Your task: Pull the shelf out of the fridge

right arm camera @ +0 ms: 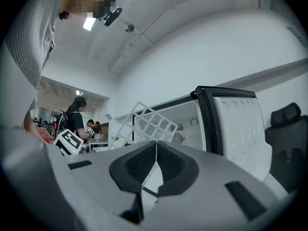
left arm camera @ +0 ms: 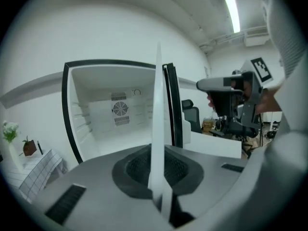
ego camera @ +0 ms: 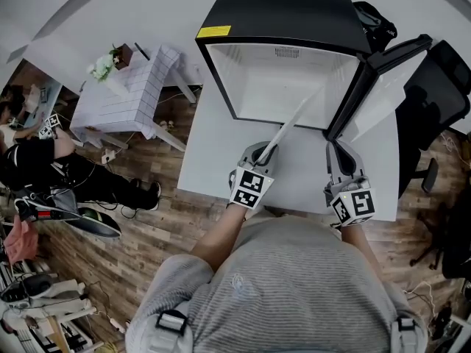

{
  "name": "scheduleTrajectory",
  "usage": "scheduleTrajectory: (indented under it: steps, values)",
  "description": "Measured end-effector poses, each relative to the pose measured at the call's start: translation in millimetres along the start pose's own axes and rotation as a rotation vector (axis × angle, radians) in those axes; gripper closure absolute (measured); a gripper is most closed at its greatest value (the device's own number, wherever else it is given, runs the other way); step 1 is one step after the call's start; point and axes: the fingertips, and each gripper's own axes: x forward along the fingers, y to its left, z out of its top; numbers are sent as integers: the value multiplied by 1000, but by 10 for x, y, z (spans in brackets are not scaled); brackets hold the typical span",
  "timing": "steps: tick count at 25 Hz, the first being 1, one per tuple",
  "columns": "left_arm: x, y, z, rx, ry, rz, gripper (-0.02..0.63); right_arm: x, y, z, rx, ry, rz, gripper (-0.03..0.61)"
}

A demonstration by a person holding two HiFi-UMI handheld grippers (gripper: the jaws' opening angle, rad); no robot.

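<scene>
Currently I pinch the shelf (ego camera: 292,126) edge-on in my left gripper (ego camera: 263,153), clear of the fridge (ego camera: 221,79) ahead; right gripper (ego camera: 342,157) pressed together.

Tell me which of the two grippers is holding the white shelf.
The left gripper: its jaws clamp the shelf by its edge. The right gripper is shut on nothing.

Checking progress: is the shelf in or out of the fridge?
Out: the left hand-held gripper holds the shelf on edge before the empty fridge.
</scene>
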Motion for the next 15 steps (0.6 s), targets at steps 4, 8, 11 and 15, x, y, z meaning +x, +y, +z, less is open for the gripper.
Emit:
scheduleTrajectory:
  steps: [4, 8, 11, 15]
  values:
    - [-201, -12, 393, -26, -197, -16, 579, 9, 32, 24, -3, -7, 3, 565]
    - [-427, 20, 719, -10, -313, 20, 579, 32, 95, 15, -9, -1, 18, 565]
    - [-563, 17, 899, 0, -370, 34, 578, 38, 141, 21, -12, -2, 31, 565]
    - [-718, 25, 1109, -12, -440, 42, 578, 64, 200, 52, -18, -11, 46, 565]
